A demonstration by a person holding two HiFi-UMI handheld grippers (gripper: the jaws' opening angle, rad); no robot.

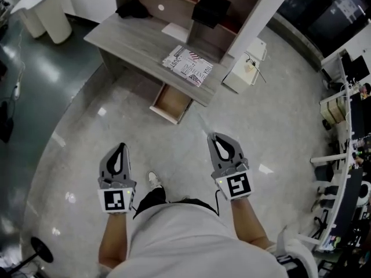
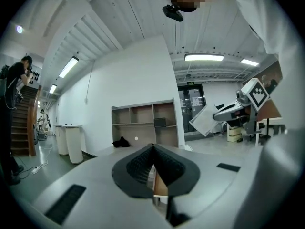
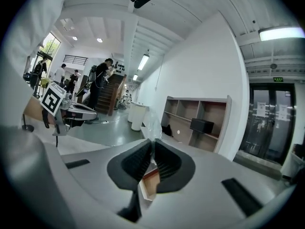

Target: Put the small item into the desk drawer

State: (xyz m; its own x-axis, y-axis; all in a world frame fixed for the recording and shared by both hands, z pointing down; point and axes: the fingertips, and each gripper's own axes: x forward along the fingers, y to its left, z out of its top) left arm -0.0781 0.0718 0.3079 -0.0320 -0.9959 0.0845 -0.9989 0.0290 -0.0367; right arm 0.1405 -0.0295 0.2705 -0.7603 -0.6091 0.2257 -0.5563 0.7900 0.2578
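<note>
The grey desk point(image 1: 133, 39) stands ahead of me with its wooden drawer point(image 1: 171, 102) pulled open below the front edge. My right gripper point(image 1: 213, 136) is held over the floor short of the drawer, shut on a small clear plastic item point(image 3: 151, 123) that sticks out past its tips. In the right gripper view the drawer point(image 3: 148, 184) shows just beyond the jaws. My left gripper point(image 1: 120, 146) hangs level with it further left, shut with nothing between its fingers. The left gripper view has the drawer point(image 2: 160, 184) behind that gripper's closed jaws point(image 2: 153, 148).
A patterned magazine point(image 1: 188, 65) and a black bundle point(image 1: 133, 8) lie on the desk, with a shelf unit point(image 1: 191, 4) behind. White bins point(image 1: 45, 9) stand at the far left, a white box point(image 1: 246, 71) sits right of the desk, and office desks point(image 1: 348, 155) line the right edge.
</note>
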